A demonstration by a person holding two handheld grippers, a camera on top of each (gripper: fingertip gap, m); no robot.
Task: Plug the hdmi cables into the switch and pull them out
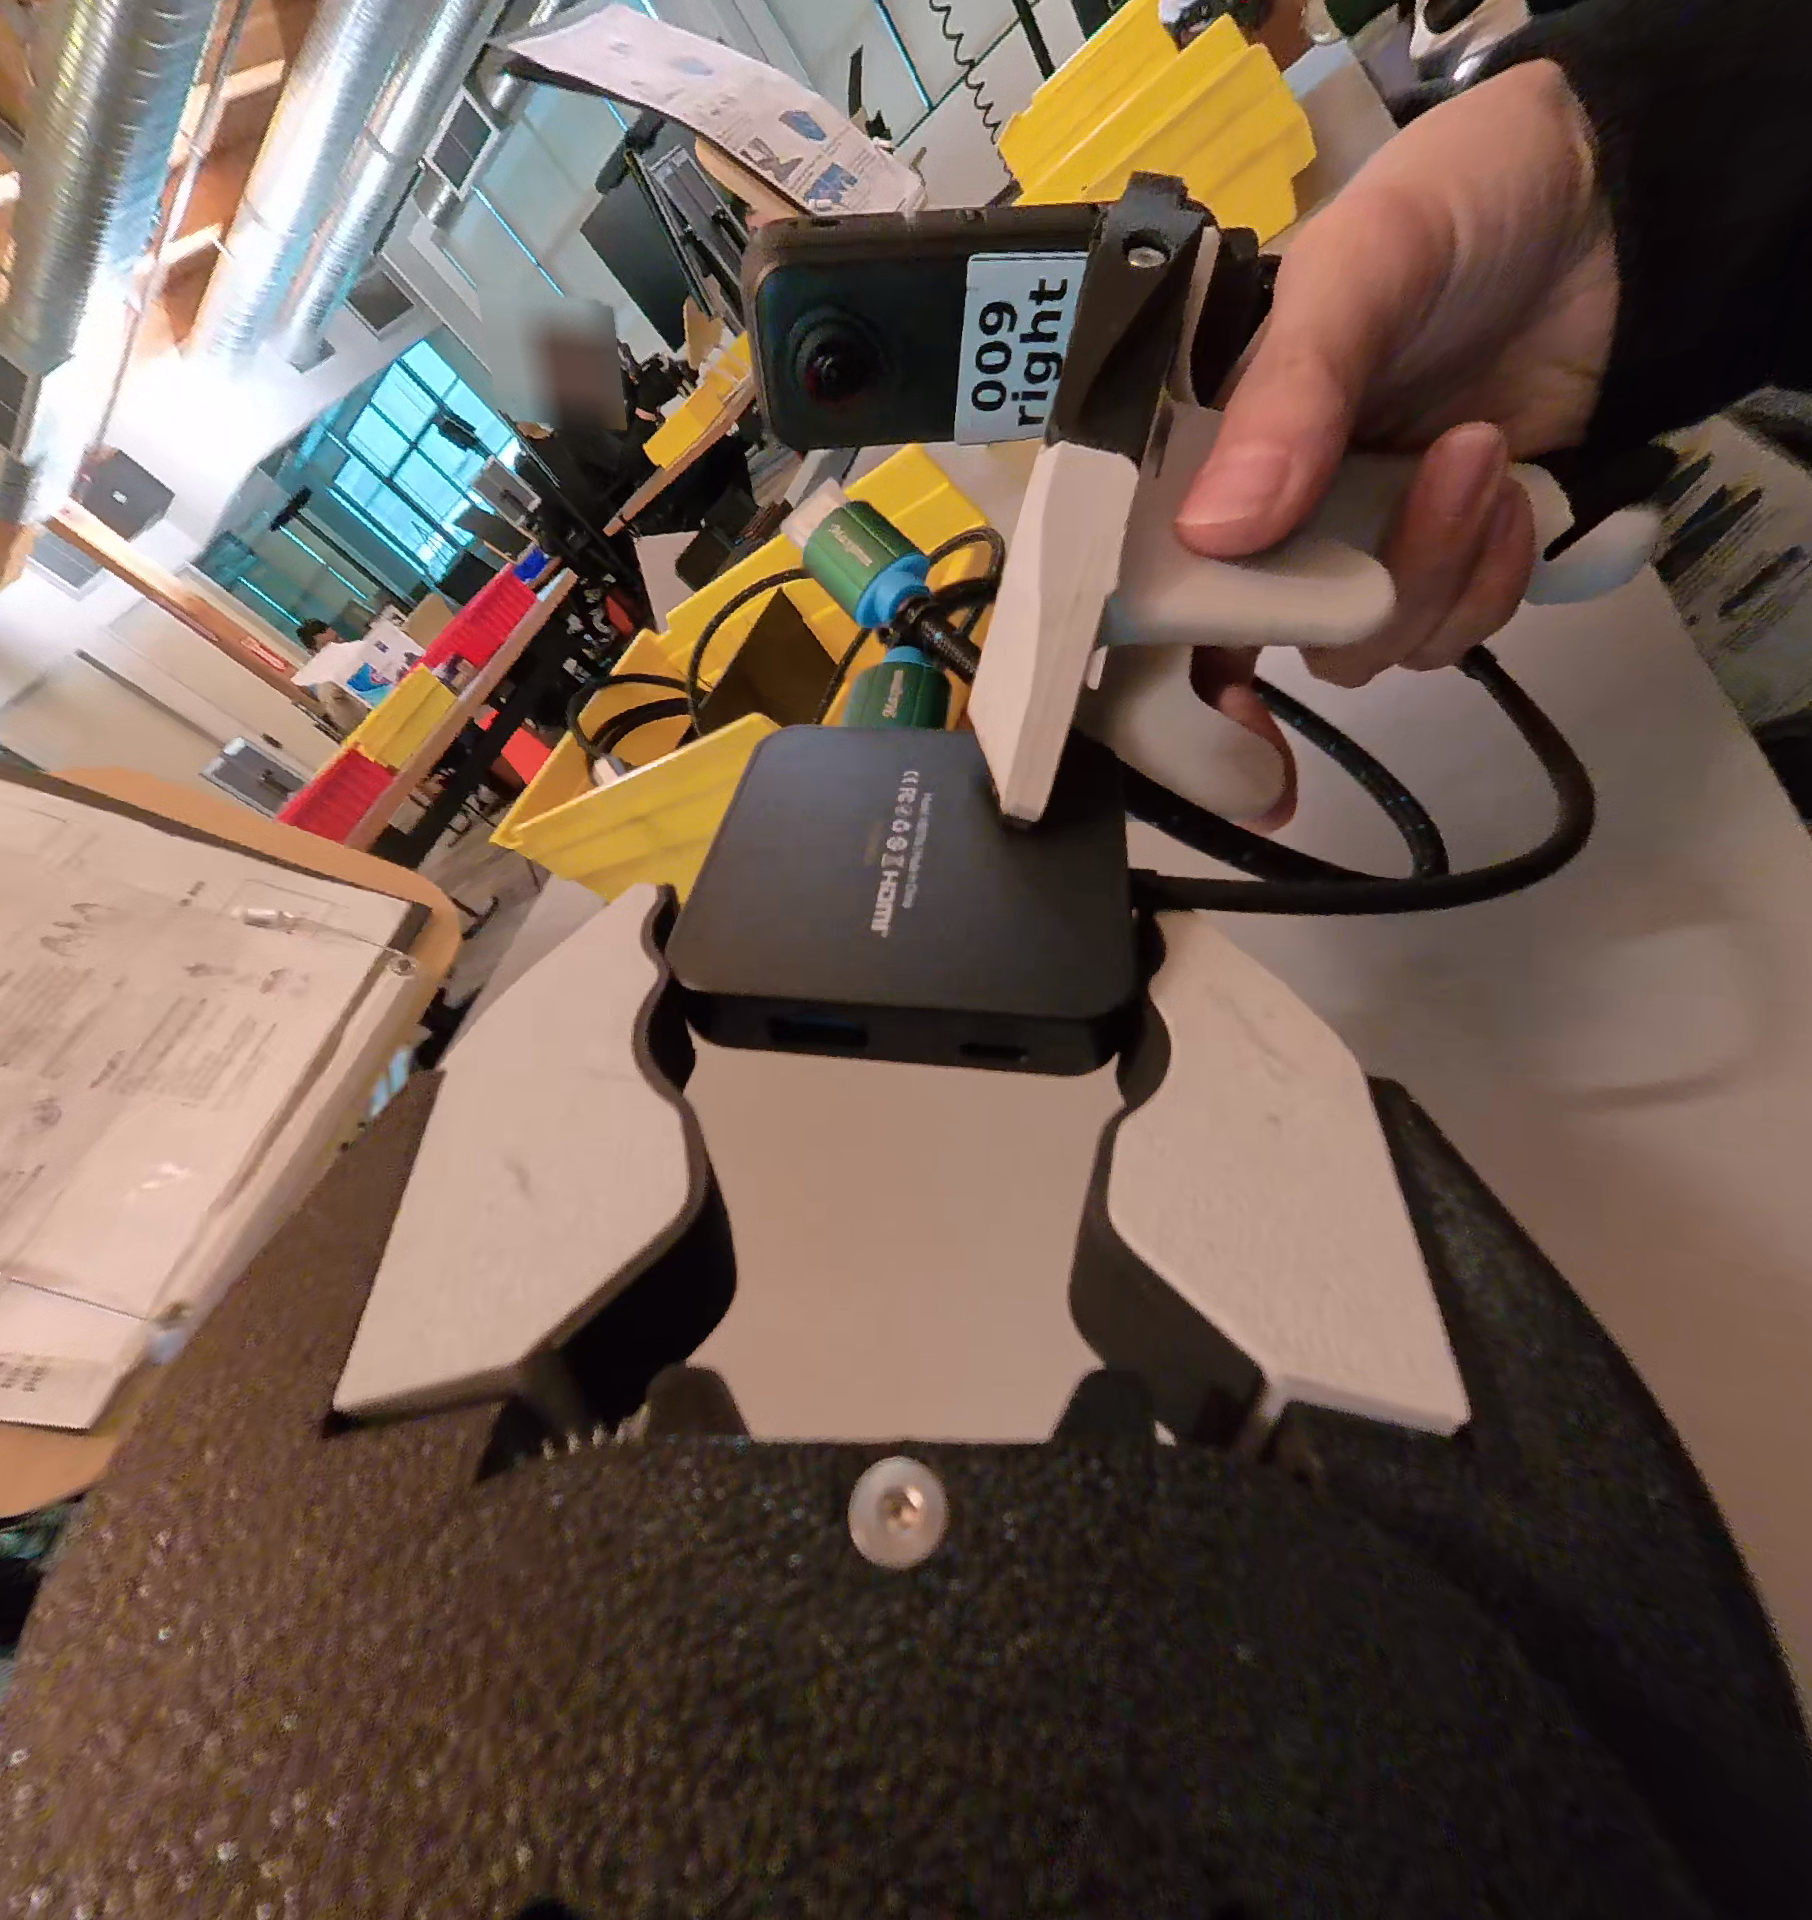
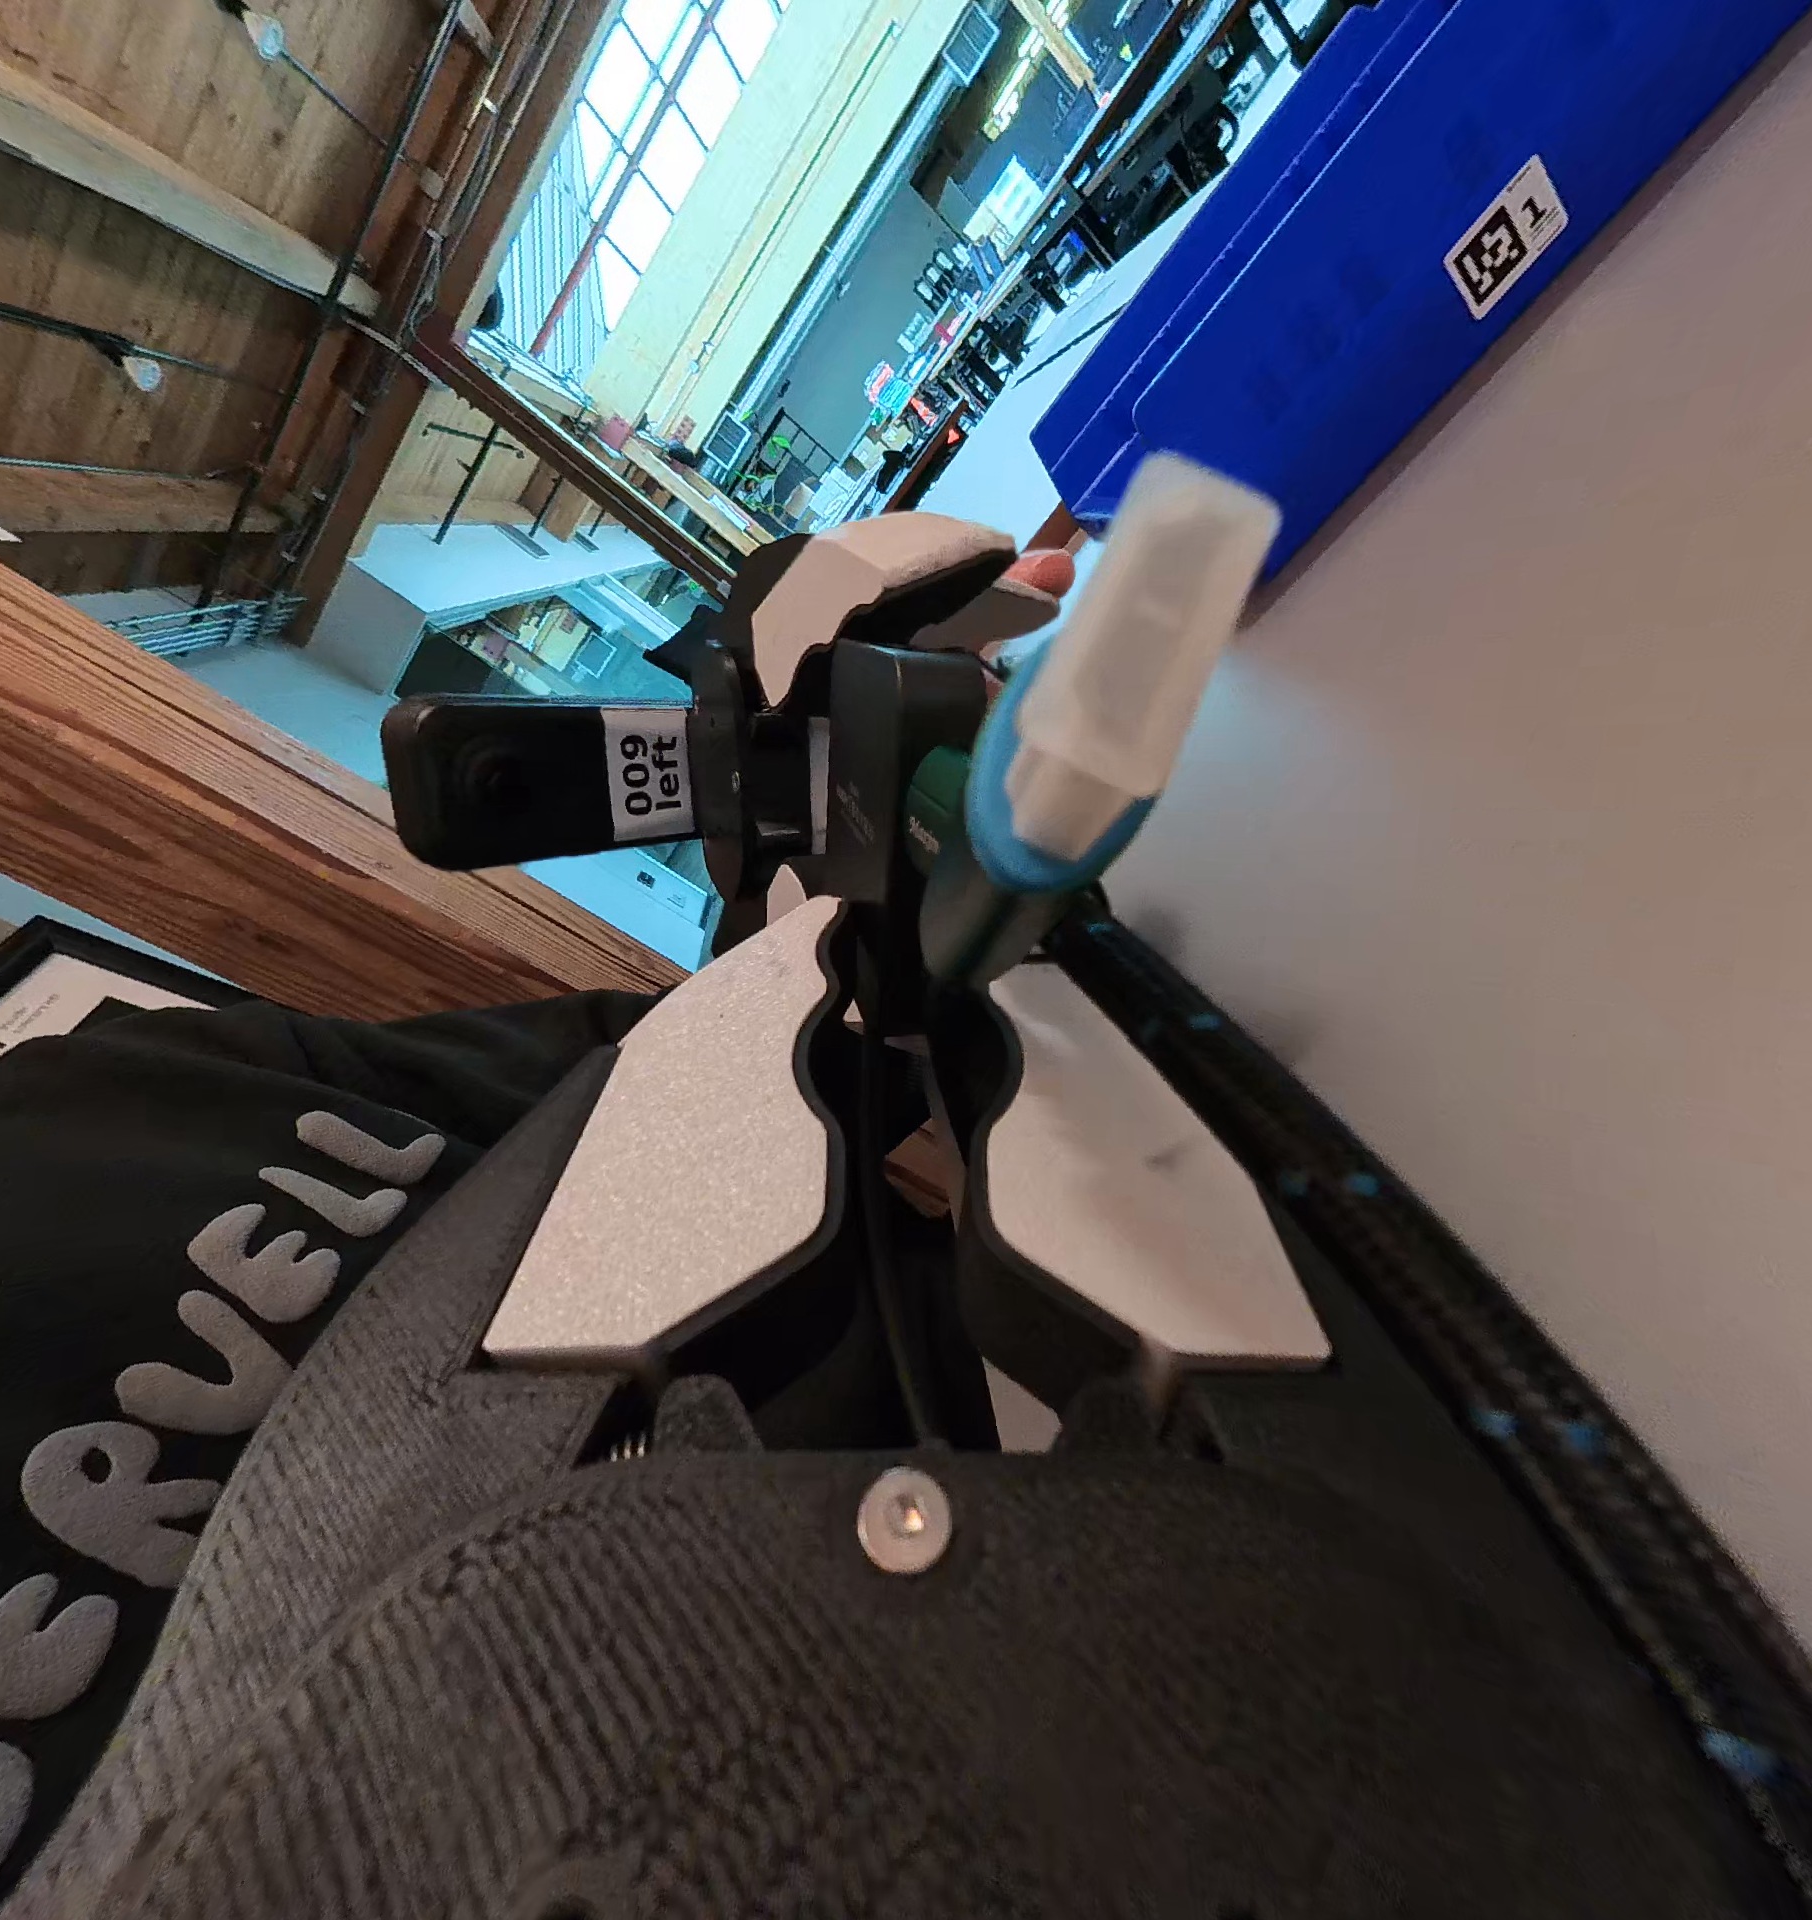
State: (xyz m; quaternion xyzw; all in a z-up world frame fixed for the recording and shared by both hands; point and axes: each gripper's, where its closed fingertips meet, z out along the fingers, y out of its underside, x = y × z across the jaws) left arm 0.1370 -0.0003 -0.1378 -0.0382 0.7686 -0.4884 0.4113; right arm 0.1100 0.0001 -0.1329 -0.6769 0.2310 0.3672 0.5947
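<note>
Black switch (image 1: 902, 894); green plugs (image 1: 848, 545) with blue collars; yellow bins (image 1: 632, 821); blue crate (image 2: 1328, 281).

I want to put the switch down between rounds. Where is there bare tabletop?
Bare tabletop lies right of the switch, below the cable loop; more runs beside the blue bin. Behind the switch it is crowded: yellow bins and green plugs.

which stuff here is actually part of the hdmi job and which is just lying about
In use:
- black switch, clamped by the left gripper
- green HDMI plug at its far edge
- second green plug, loose
- right gripper

Lying about:
- yellow bins
- blue bin
- instruction sheets
</note>
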